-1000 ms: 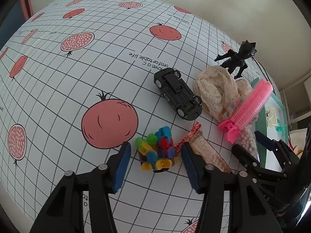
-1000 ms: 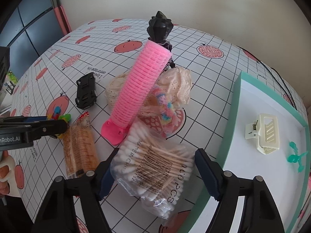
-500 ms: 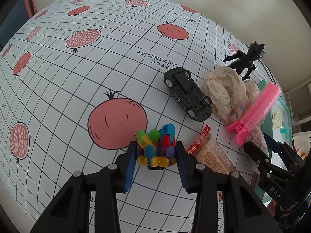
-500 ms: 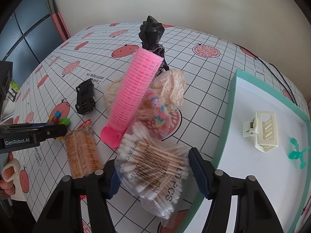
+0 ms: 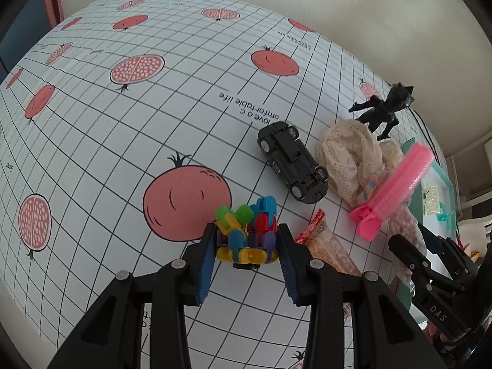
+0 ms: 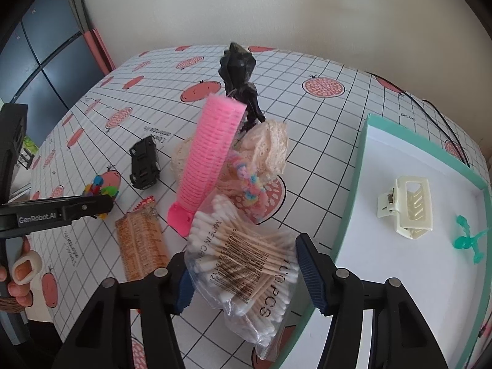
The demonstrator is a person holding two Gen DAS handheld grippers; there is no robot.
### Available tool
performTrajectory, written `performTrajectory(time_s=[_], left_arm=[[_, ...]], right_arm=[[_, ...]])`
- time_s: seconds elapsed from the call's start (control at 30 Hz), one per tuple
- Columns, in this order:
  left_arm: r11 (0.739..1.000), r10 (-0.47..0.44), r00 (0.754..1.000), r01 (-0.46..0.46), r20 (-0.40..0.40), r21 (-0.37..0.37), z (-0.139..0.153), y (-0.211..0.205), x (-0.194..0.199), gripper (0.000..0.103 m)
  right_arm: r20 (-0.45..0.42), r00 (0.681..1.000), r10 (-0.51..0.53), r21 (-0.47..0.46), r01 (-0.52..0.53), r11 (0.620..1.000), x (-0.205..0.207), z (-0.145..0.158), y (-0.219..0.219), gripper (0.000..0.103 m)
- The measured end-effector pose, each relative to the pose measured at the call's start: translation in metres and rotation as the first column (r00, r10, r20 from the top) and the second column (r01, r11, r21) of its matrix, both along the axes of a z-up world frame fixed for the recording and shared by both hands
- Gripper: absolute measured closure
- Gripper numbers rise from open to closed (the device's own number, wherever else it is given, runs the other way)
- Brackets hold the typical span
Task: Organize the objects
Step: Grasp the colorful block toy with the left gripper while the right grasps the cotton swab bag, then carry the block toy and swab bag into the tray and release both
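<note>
Left tongs [image 5: 247, 246] pinching the toy blocks [image 5: 247, 233] — right tongs [image 6: 243, 273] spread around the cotton swab bag [image 6: 246, 264], beside the tray [image 6: 350, 203].

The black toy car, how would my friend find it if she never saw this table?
Look at the pomegranate tablecloth, near the printed words. Left of the cream lace bundle lies the black toy car. It is flipped on its roof, wheels up, and unlike the standing black figure behind the lace, it is flat and has wheels.

One toy car [image 5: 292, 160], one black figure [image 5: 384, 107], one pink roller [image 6: 209, 166], one tray [image 6: 353, 184].
</note>
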State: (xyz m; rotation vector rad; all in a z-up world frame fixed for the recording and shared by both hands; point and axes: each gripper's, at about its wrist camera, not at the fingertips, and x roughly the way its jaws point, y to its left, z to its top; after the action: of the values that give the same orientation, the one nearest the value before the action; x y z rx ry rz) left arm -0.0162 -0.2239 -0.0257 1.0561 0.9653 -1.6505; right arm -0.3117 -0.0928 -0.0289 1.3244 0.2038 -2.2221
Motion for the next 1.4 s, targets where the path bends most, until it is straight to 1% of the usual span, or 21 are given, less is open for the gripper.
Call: performTrajectory(time_s=[0.13,0.17,0.37,0.5,0.67,0.8,1.0,1.17,1.3,1.33,1.4], left_arm=[[1.0,0.008,1.0,-0.008,-0.012,-0.011,0.005,0.0,-0.007,0.063],[1.0,0.01,1.0,-0.01,-0.013,-0.016,0.004,-0.002,-0.013,0.063],[0.999,0.01,1.0,-0.011,-0.026,-0.051,0.013,0.0,-0.024,0.063],[0.997,-0.003,0.999,0.0,-0.041,-0.075,0.023,0.006,-0.032,0.063],[0.994,-0.026,0.998,0.02,-0.057,-0.106,0.034,0.013,-0.049,0.063],[0.99,-0.066,0.996,0.058,-0.054,-0.132,0.041,0.02,-0.071,0.063],[0.976,-0.161,0.986,0.152,-0.04,-0.156,0.048,0.038,-0.118,0.063],[0.956,-0.249,0.968,0.239,-0.037,-0.171,0.048,0.058,-0.164,0.063],[0.938,-0.319,0.947,0.31,-0.036,-0.158,0.04,0.076,-0.2,0.063],[0.937,-0.316,0.948,0.307,-0.029,-0.167,0.037,0.079,-0.206,0.063],[0.928,-0.341,0.94,0.333,-0.022,-0.165,0.031,0.087,-0.22,0.063]], right_arm=[[-0.013,1.0,-0.001,-0.02,0.001,1.0,0.002,0.01,0.004,0.041],[-0.02,1.0,-0.001,-0.025,0.0,1.0,0.003,0.013,0.005,0.041],[-0.059,0.998,-0.008,-0.05,0.005,0.999,0.008,0.032,0.016,0.041],[-0.072,0.997,-0.029,-0.057,0.025,0.998,0.007,0.04,0.027,0.041],[-0.087,0.993,-0.079,-0.059,0.074,0.996,0.004,0.046,0.053,0.041],[-0.095,0.985,-0.141,-0.058,0.136,0.989,-0.001,0.048,0.084,0.041],[-0.101,0.965,-0.242,-0.068,0.236,0.969,-0.007,0.051,0.135,0.041],[-0.11,0.939,-0.326,-0.075,0.319,0.945,-0.009,0.055,0.173,0.041],[-0.113,0.92,-0.374,-0.072,0.368,0.927,-0.01,0.055,0.196,0.041],[-0.11,0.916,-0.385,-0.07,0.38,0.922,-0.011,0.053,0.201,0.041],[-0.103,0.91,-0.402,-0.067,0.397,0.915,-0.012,0.05,0.208,0.041]])
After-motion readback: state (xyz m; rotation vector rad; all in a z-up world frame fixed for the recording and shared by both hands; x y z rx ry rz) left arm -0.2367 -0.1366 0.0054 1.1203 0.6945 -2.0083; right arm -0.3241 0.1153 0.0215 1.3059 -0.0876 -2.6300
